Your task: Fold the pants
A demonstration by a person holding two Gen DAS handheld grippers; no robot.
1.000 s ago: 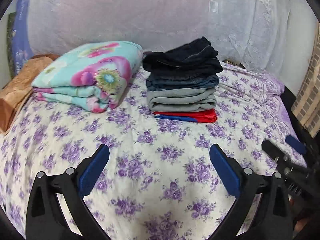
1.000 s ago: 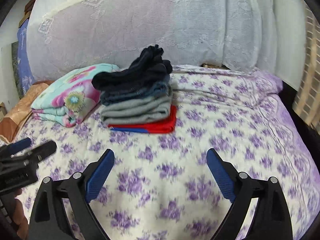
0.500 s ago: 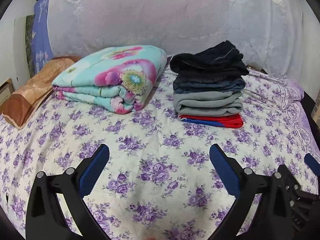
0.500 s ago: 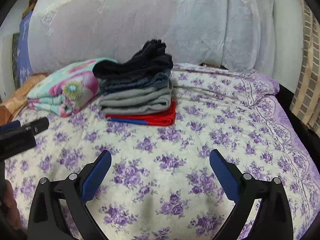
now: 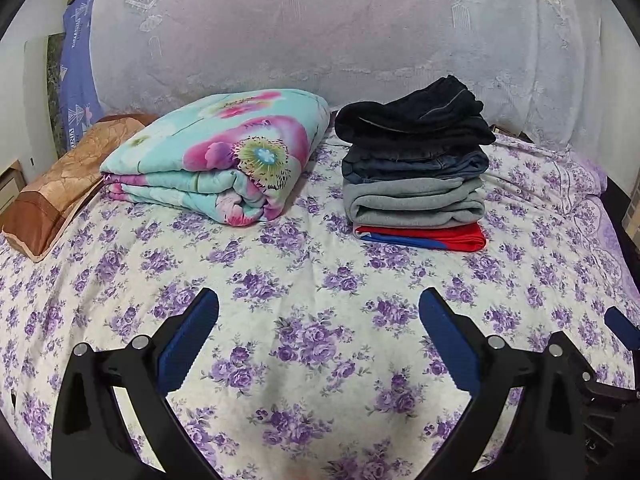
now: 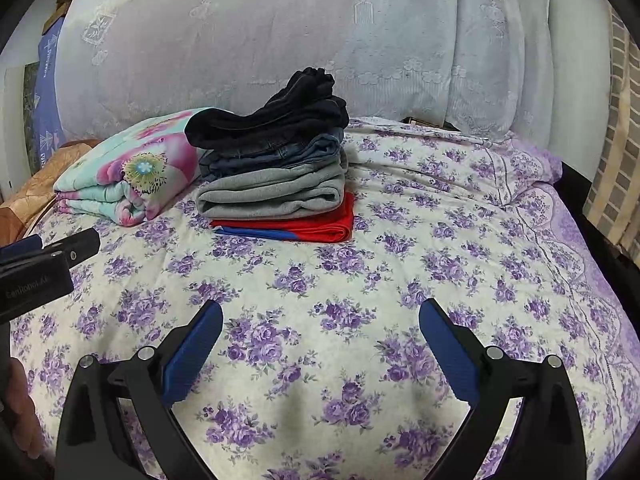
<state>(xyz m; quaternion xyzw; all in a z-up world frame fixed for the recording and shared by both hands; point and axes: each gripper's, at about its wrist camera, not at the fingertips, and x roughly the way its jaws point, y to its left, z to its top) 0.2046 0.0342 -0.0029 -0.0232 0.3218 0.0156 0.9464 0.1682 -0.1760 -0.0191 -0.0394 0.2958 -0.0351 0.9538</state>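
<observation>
Both the left gripper (image 5: 319,334) and right gripper (image 6: 320,344) hovered over the bed (image 5: 304,280), fingers wide and empty; the folded pants stack (image 5: 416,168) sat at one o'clock.

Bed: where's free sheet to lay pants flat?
Bare floral sheet from the open left gripper and right gripper up to the clothes stack; also right of it. Crowded at the back: stack beside folded quilt, pillow far left.
</observation>
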